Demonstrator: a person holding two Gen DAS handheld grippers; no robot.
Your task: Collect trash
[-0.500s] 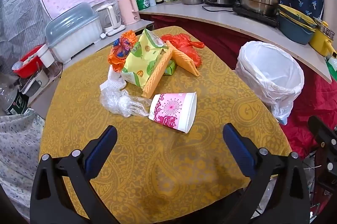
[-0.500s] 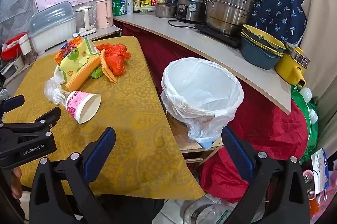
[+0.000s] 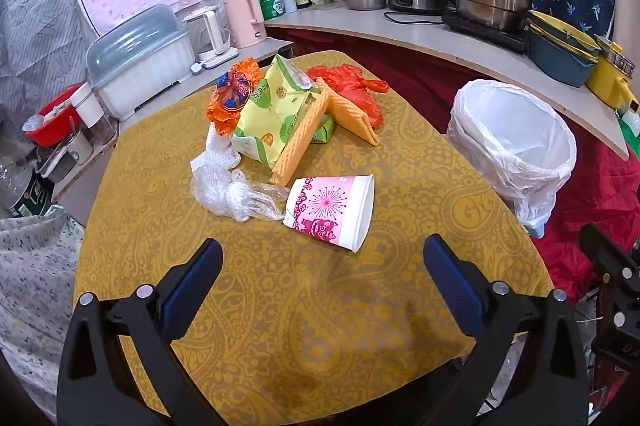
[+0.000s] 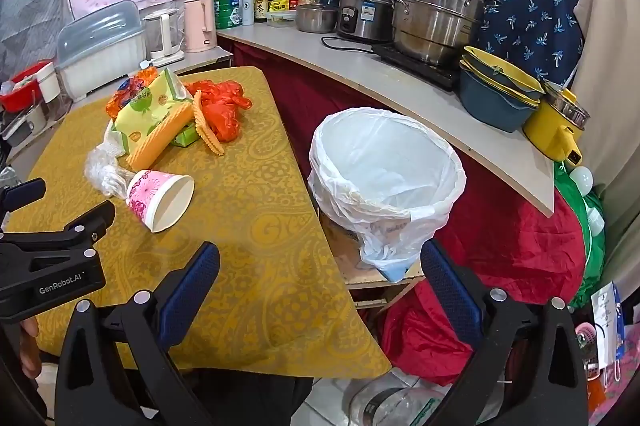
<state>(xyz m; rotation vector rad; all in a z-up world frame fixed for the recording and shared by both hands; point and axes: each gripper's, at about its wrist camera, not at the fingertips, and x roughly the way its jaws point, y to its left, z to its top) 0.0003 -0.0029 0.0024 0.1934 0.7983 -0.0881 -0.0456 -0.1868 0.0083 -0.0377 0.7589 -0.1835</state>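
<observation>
Now the trash sits heaped on the yellow tabletop [image 3: 320, 326]: a pink paper cup [image 3: 332, 211] on its side, crumpled clear plastic [image 3: 228, 191] touching its base, and behind them a yellow-green snack bag [image 3: 272, 113], orange sponges [image 3: 352, 115] and a red plastic bag [image 3: 352, 83]. Beside the tabletop stands the white-lined bin [image 4: 384, 165]. Left gripper [image 3: 322, 266] and right gripper [image 4: 320, 266] both gape wide, holding nothing.

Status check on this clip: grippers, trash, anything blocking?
Left gripper open, empty. Right gripper open, empty. Paper cup lies tipped on table, nearest; bin beside table. Path clear.
</observation>
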